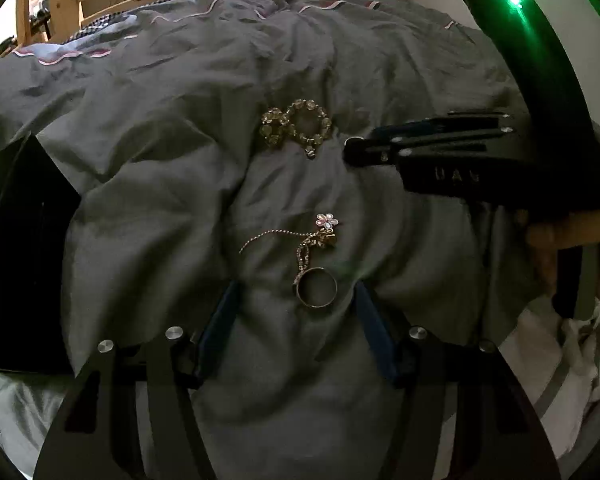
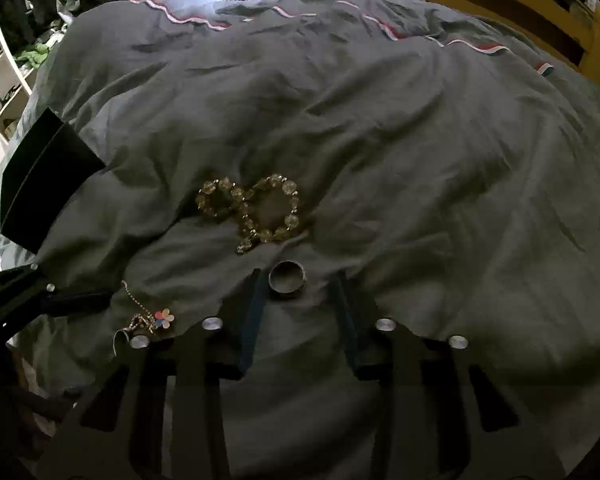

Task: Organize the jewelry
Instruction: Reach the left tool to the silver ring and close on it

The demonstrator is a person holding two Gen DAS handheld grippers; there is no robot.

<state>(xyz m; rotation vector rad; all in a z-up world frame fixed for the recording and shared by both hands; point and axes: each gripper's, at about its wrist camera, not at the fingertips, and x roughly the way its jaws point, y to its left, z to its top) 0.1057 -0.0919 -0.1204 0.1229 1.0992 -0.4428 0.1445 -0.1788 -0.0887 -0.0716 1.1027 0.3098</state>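
Left wrist view: the left gripper (image 1: 298, 292) hangs released, its two blue-padded fingers (image 1: 220, 320) spread wide over the rumpled grey duvet (image 1: 148, 200) on the bed. One plain metal ring (image 1: 316, 287) lies between the fingertips, touching neither. Just ahead of it lies one thin gold chain with a pink flower charm (image 1: 314, 236), one end of it at the ring. Farther ahead sit two clear-beaded bracelets (image 1: 296, 124), touching each other. One black box (image 1: 28, 256) stands to the left. The right gripper (image 1: 352, 150) reaches in from the right, near the bracelets; whether it is released or clenched cannot be told here.

Right wrist view: the right gripper (image 2: 298, 280) is released, and one silver band ring (image 2: 287, 277) lies between its fingertips. The bracelets (image 2: 256, 208) lie just ahead, the chain (image 2: 148, 318) to the left, and the box (image 2: 44, 184) far left.
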